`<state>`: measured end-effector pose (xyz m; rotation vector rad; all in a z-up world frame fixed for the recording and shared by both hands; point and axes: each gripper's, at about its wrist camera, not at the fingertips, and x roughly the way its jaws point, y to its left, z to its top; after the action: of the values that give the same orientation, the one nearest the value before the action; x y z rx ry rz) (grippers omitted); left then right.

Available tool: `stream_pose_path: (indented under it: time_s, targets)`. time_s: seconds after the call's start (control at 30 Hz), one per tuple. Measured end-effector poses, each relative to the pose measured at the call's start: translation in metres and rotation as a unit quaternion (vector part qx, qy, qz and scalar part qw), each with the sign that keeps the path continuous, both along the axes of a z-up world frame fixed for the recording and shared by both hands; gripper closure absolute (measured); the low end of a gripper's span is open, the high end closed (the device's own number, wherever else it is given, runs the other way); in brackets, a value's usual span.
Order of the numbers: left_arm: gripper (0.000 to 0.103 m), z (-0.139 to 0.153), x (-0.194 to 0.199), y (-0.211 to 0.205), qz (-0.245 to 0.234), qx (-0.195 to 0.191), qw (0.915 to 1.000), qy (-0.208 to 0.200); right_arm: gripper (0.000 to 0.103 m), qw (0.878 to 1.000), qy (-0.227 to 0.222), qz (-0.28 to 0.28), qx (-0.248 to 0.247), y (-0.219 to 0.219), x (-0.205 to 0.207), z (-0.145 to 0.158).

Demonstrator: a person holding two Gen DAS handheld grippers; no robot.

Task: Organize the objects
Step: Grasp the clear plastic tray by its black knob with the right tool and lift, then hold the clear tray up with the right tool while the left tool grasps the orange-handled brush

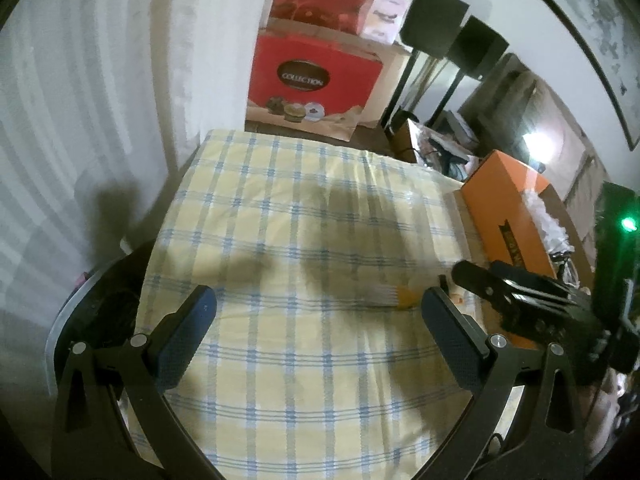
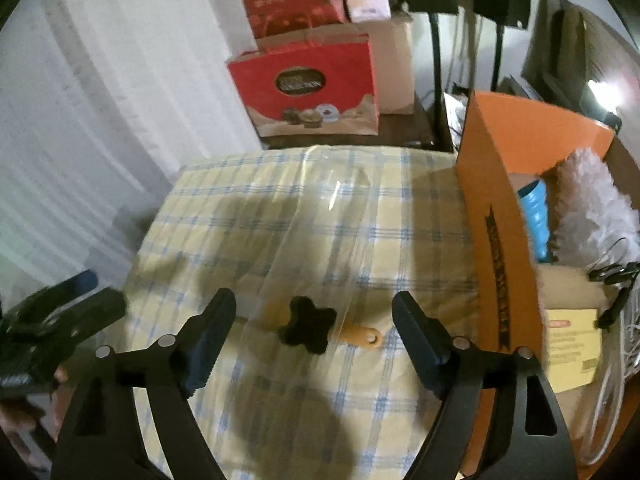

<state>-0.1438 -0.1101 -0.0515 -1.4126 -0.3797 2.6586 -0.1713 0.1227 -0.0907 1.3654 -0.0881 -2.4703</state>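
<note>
Both grippers, left (image 1: 318, 300) and right (image 2: 313, 304), hang open over the checked cloth (image 1: 280, 208); a black-headed, orange-handled tool (image 2: 320, 330) lies beside the orange box (image 2: 500, 240), between the right's jaws, untouched.

Before me: a bench (image 2: 280, 208) draped in a yellow cloth with blue checks (image 1: 304, 360), shadows across it. To my left, a pale, faintly striped curtain (image 1: 80, 100) and a white wall (image 2: 168, 60). Beyond the far edge, red printed gift bags (image 1: 316, 80) against cardboard boxes (image 2: 396, 64). To the right, two black stands (image 1: 452, 28), a framed picture (image 1: 592, 28), and a bright light spot (image 1: 538, 142).
</note>
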Motion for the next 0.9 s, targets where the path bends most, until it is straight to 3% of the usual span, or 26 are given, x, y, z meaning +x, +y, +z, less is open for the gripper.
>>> stream_pose_path:
  time_s: [0.43,0.5,0.57,0.9]
  targets:
    - [0.001,-0.012,-0.004,-0.011,0.006,0.008,0.9999,-0.009,0.02,0.998,-0.047,-0.019,0.028,-0.022,-0.025,-0.036]
    - [0.001,-0.014,-0.005,-0.011,0.005,0.012,0.9999,-0.011,0.023,0.998,-0.041,-0.012,0.038,-0.024,-0.023,-0.035]
    - [0.001,-0.016,-0.006,-0.009,0.002,0.013,0.9998,-0.012,0.04,0.998,-0.037,-0.003,0.043,-0.027,-0.023,-0.034]
    - [0.001,-0.019,-0.009,0.009,-0.029,-0.003,0.9994,-0.019,0.044,0.999,-0.011,0.0,0.031,-0.015,-0.015,-0.012]
